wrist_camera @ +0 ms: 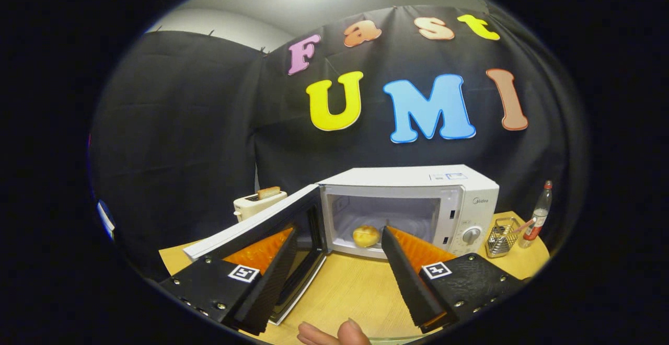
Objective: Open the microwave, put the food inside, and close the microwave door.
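A white microwave (418,198) stands on the wooden table (355,287), its door (272,230) swung wide open toward the left. Inside the lit cavity lies a small golden bun (366,236). My gripper (339,232) is open in front of the microwave, with nothing between its fingers. The left finger overlaps the inner face of the open door; the right fingertip sits just right of the bun, at the cavity's mouth. The bun shows beyond the gap between the fingers.
A white toaster (258,202) with toast in it stands behind the door. Right of the microwave are a wire basket (500,238) and a bottle with a red cap (538,214). A person's fingers (334,333) show at the table's near edge.
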The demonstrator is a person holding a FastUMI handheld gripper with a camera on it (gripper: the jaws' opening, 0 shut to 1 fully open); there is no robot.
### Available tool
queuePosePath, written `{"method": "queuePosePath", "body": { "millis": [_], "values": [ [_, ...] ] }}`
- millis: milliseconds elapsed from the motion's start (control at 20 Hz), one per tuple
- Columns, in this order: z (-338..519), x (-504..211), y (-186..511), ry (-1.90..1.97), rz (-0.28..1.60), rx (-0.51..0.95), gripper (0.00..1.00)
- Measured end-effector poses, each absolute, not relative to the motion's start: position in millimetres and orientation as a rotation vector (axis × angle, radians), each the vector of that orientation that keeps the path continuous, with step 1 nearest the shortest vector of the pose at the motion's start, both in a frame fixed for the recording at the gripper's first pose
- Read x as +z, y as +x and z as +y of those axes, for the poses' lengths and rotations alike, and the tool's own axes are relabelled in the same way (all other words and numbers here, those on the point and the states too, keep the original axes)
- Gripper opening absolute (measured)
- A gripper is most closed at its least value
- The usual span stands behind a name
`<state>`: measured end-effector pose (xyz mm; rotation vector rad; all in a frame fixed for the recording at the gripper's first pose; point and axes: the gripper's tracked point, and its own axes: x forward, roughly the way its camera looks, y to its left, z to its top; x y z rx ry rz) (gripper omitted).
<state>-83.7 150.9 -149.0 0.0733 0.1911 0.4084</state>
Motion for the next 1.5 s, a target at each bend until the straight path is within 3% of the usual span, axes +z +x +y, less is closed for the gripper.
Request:
{"method": "queuePosePath", "body": {
  "millis": [350,750,1200,1400,1450,1500],
  "values": [
    [163,-158,-142,0.03,0.165,0.418,0.97],
    [257,-154,-206,0.13,0.202,0.692,0.97],
    [354,-172,-226,0.134,0.219,0.832,0.97],
    [369,-203,-195,0.058,0.216,0.756,0.87],
    [371,-207,-189,0.039,0.202,0.737,0.74],
    [374,-210,-185,0.024,0.193,0.734,0.74]
  ]
}}
